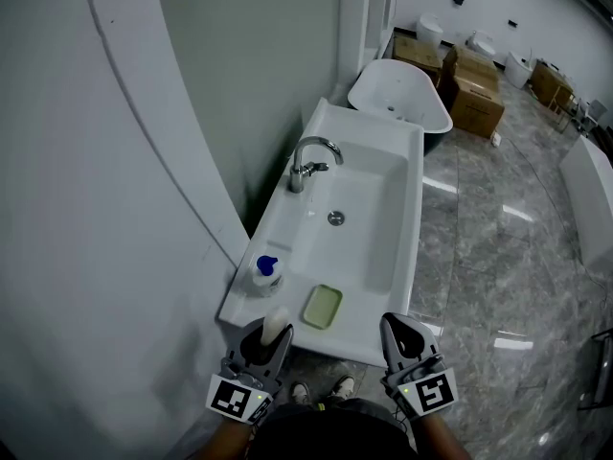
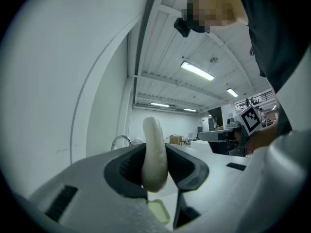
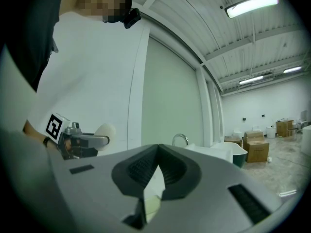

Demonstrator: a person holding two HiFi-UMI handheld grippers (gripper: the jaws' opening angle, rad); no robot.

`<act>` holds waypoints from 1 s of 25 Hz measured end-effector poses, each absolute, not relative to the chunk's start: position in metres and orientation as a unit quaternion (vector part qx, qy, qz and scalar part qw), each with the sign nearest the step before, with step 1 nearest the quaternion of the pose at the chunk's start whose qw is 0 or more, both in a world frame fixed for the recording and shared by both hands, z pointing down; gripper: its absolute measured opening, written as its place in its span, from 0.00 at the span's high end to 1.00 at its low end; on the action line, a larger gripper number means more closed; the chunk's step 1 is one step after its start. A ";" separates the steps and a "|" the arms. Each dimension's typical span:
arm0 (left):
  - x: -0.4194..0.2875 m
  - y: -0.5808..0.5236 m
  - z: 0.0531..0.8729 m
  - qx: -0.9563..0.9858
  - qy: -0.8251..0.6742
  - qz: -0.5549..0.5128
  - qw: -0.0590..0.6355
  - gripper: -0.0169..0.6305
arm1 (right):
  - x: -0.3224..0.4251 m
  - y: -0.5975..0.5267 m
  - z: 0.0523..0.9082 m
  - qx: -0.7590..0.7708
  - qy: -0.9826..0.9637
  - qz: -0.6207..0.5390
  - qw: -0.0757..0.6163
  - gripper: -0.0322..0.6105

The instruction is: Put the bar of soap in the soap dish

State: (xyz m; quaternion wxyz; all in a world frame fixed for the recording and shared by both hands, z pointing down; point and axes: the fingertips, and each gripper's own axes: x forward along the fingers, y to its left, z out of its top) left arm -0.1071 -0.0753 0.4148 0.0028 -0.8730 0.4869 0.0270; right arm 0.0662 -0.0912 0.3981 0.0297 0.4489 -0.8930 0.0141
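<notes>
A cream bar of soap (image 2: 154, 154) stands on edge between the jaws of my left gripper (image 1: 269, 338), which is shut on it; the same soap (image 1: 276, 321) shows just short of the sink's near edge. The pale green soap dish (image 1: 323, 306) lies on the near ledge of the white sink (image 1: 402, 257), a little ahead and to the right of the soap. My right gripper (image 1: 402, 337) is held level at the sink's near right corner with its jaws shut and nothing between them. From the right gripper view the left gripper (image 3: 82, 142) with the soap (image 3: 105, 130) is on the left.
A chrome tap (image 1: 305, 164) stands at the sink's left rim and a drain (image 1: 335, 218) lies in the basin. A blue-capped bottle (image 1: 266, 271) sits on the ledge left of the dish. A white wall runs along the left. A bathtub (image 1: 402, 94) and cardboard boxes (image 1: 474, 89) stand farther back on the tiled floor.
</notes>
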 end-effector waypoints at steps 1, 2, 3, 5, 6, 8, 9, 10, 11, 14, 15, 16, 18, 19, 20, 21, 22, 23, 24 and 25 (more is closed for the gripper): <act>-0.105 -0.077 0.419 -0.874 0.486 0.026 -0.003 0.80 | 0.068 -0.091 0.400 0.450 -0.893 0.016 0.031 0.93; -0.103 -0.078 0.423 -0.874 0.485 0.026 -0.009 0.80 | 0.070 -0.092 0.401 0.450 -0.892 0.018 0.032 0.93; -0.102 -0.080 0.428 -0.875 0.483 0.024 -0.015 0.80 | 0.071 -0.092 0.403 0.451 -0.892 0.019 0.033 0.93; -0.098 -0.085 0.437 -0.877 0.480 0.020 -0.026 0.80 | 0.073 -0.093 0.407 0.452 -0.891 0.022 0.035 0.93; -0.096 -0.087 0.442 -0.877 0.478 0.018 -0.031 0.80 | 0.075 -0.093 0.410 0.453 -0.890 0.024 0.037 0.93; -0.094 -0.091 0.451 -0.878 0.476 0.013 -0.040 0.80 | 0.078 -0.093 0.415 0.455 -0.889 0.028 0.042 0.93; -0.092 -0.093 0.455 -0.879 0.476 0.011 -0.045 0.80 | 0.080 -0.092 0.417 0.456 -0.888 0.030 0.045 0.93; -0.091 -0.095 0.460 -0.879 0.474 0.010 -0.050 0.80 | 0.081 -0.092 0.419 0.457 -0.888 0.032 0.048 0.93; -0.090 -0.098 0.465 -0.879 0.473 0.009 -0.056 0.80 | 0.082 -0.092 0.421 0.457 -0.887 0.033 0.050 0.93; -0.087 -0.106 0.482 -0.879 0.471 0.003 -0.070 0.80 | 0.085 -0.091 0.427 0.459 -0.886 0.035 0.054 0.93; -0.086 -0.108 0.487 -0.879 0.471 -0.001 -0.072 0.80 | 0.086 -0.091 0.428 0.460 -0.886 0.036 0.056 0.93; -0.086 -0.111 0.492 -0.879 0.471 -0.004 -0.073 0.80 | 0.087 -0.090 0.430 0.461 -0.885 0.037 0.058 0.93; -0.086 -0.116 0.501 -0.878 0.472 -0.010 -0.078 0.80 | 0.089 -0.091 0.434 0.464 -0.883 0.042 0.063 0.93; -0.086 -0.118 0.506 -0.878 0.472 -0.013 -0.082 0.80 | 0.089 -0.091 0.436 0.465 -0.882 0.043 0.065 0.93; -0.086 -0.121 0.510 -0.877 0.472 -0.015 -0.085 0.80 | 0.090 -0.092 0.437 0.466 -0.881 0.045 0.067 0.93; -0.086 -0.123 0.514 -0.877 0.472 -0.017 -0.089 0.80 | 0.090 -0.092 0.438 0.466 -0.881 0.045 0.068 0.93; -0.086 -0.125 0.517 -0.877 0.472 -0.019 -0.092 0.80 | 0.090 -0.093 0.439 0.466 -0.881 0.046 0.069 0.93; -0.086 -0.127 0.521 -0.877 0.471 -0.020 -0.095 0.80 | 0.089 -0.094 0.440 0.465 -0.881 0.046 0.070 0.93; -0.086 -0.128 0.524 -0.877 0.470 -0.022 -0.098 0.80 | 0.088 -0.094 0.441 0.465 -0.881 0.047 0.072 0.93; -0.085 -0.130 0.527 -0.877 0.469 -0.024 -0.102 0.80 | 0.087 -0.094 0.442 0.464 -0.881 0.049 0.074 0.93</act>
